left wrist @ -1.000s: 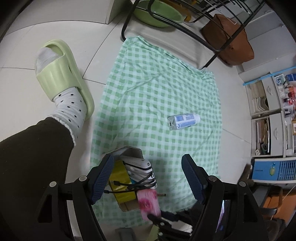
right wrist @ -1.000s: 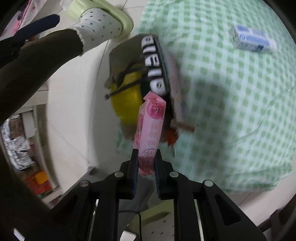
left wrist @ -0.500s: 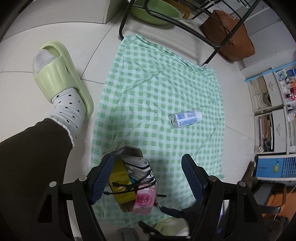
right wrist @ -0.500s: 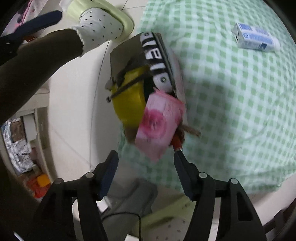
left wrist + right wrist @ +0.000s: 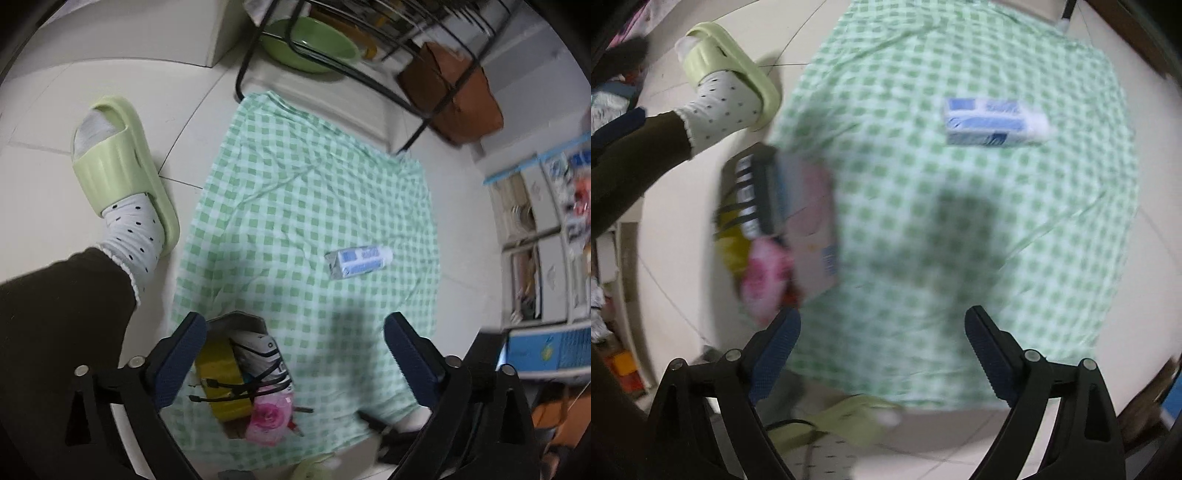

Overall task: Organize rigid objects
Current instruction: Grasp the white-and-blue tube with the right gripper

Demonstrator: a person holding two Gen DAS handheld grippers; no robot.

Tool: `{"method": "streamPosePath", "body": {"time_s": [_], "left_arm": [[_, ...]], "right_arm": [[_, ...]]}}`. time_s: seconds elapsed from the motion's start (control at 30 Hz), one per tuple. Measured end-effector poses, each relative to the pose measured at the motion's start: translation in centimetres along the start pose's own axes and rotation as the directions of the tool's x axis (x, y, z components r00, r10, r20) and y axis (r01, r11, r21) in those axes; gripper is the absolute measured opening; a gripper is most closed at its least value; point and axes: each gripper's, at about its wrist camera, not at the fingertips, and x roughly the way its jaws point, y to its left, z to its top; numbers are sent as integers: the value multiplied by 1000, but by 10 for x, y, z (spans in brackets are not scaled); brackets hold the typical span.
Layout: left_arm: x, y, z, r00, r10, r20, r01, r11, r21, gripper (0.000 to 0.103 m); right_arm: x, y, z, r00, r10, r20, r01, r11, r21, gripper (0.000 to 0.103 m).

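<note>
on the checked cloth [image 5: 295, 206], a blue-and-white carton [image 5: 357, 261] lay alone; the box [image 5: 236, 373] held the rest. both tongs, left [image 5: 293, 363] and right [image 5: 882, 360], were opening, empty. next likely: grip that carton.

Checked cloth [image 5: 303, 206]: thin, creased, matt. Floor [image 5: 44, 221]: glossy tile. Slipper [image 5: 110, 166]: ribbed matt foam. Blue-white carton [image 5: 356, 260]: smooth printed paperboard.

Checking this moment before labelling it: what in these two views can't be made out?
- Cardboard box contents, right wrist view: motion blur.
- Blue carton print, both views: too small, blurred.
- Box's near end, left wrist view: pink pack covers it.
- Shelf items, left wrist view: edge blur.
</note>
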Motion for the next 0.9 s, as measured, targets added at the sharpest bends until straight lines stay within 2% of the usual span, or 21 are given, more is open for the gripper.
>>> {"method": "streamPosePath", "body": {"time_s": [0.1, 0.17, 0.23, 0.3, 0.4, 0.5, 0.67, 0.83, 0.9], "left_arm": [[6, -17, 3, 996, 89, -19, -86, 990, 110, 103], [12, -29, 5, 985, 168, -28, -159, 969, 190, 103], [17, -39, 5, 977, 212, -26, -199, 950, 242, 103], [20, -44, 7, 980, 193, -42, -178, 956, 235, 103], [25, -44, 14, 984, 162, -80, -143, 970, 198, 103], [27, -38, 23, 984, 153, -92, -136, 976, 168, 103], [26, -26, 38, 987, 132, -91, -125, 989, 83, 103], [27, -20, 42, 987, 119, -103, -115, 992, 50, 103], [28, -16, 42, 987, 111, -115, -108, 994, 29, 103]], "right_arm": [[0, -16, 16, 995, -93, 33, 95, 994, -56, 91], [2, -25, 29, 988, -145, 55, 151, 981, -123, 91], [5, -30, 37, 979, -192, 74, 203, 958, -203, 93], [15, -37, 48, 959, -268, 91, 283, 909, -305, 101], [44, -51, 67, 925, -373, 77, 369, 829, -420, 103], [66, -64, 90, 912, -403, 71, 385, 785, -485, 103], [104, -80, 128, 854, -516, 60, 445, 668, -596, 103], [126, -91, 151, 851, -523, 39, 419, 635, -649, 102], [136, -88, 155, 864, -503, 15, 384, 642, -664, 102]]}}
